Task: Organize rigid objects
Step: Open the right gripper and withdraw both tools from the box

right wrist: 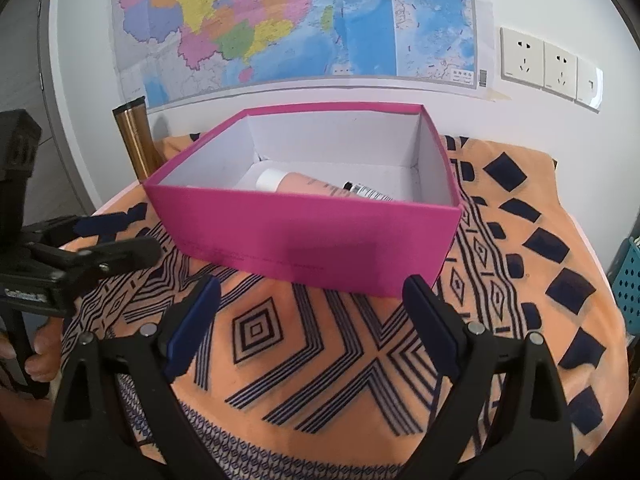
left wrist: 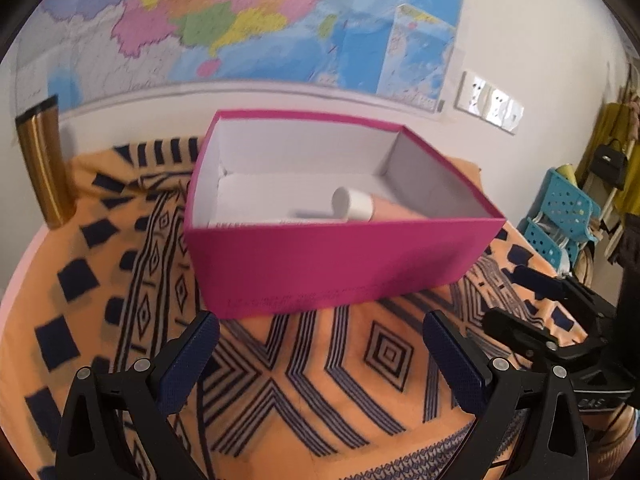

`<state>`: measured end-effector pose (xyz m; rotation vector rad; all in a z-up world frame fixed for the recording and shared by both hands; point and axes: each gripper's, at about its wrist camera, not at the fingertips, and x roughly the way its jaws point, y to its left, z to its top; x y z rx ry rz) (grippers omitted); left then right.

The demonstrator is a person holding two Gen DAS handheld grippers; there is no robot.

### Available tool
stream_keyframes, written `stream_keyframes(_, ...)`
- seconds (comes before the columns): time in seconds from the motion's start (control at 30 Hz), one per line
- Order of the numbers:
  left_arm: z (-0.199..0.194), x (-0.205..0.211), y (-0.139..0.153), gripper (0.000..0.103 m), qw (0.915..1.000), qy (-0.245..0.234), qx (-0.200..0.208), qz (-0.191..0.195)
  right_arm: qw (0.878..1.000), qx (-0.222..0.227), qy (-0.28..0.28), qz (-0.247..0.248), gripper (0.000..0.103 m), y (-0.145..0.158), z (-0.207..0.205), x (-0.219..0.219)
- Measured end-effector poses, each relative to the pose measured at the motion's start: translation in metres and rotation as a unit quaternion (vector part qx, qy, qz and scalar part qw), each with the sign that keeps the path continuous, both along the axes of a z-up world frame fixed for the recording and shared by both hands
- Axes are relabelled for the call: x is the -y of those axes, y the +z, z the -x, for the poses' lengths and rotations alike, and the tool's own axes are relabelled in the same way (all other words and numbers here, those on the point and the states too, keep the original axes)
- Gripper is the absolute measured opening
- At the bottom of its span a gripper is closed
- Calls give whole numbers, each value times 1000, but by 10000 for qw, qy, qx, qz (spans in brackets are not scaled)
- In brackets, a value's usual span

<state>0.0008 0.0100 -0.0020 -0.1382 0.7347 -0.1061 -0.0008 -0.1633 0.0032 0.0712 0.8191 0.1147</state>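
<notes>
Matt cardboard box (right wrist: 304,236); woven cloth (right wrist: 320,360); brushed-metal tumbler (right wrist: 136,140).

The pink box's (right wrist: 304,240) near wall hides most of the white-capped tube (right wrist: 304,186) inside.

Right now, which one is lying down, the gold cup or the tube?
The peach tube with the white cap lies on its side inside the pink box. The gold cup stands upright behind the box.

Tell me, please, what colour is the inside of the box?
White inside the pink box; clearest in the right wrist view.
</notes>
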Motion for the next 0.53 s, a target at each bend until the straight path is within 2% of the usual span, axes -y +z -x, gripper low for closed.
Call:
stream_keyframes(0.3, -1, -10, -20, 103, 9986, 402, -347, 35, 9999, -104, 6, -32, 93, -8, 7, -4)
stream_keyframes(0.4, 1, -8, -20, 103, 9980, 546, -272, -181, 9999, -146, 33, -53, 93, -11, 8, -6)
stream_keyframes(0.53, 1, -3, -23, 103, 9978, 475, -330, -314, 9998, -192, 40, -83, 93, -14, 8, -6)
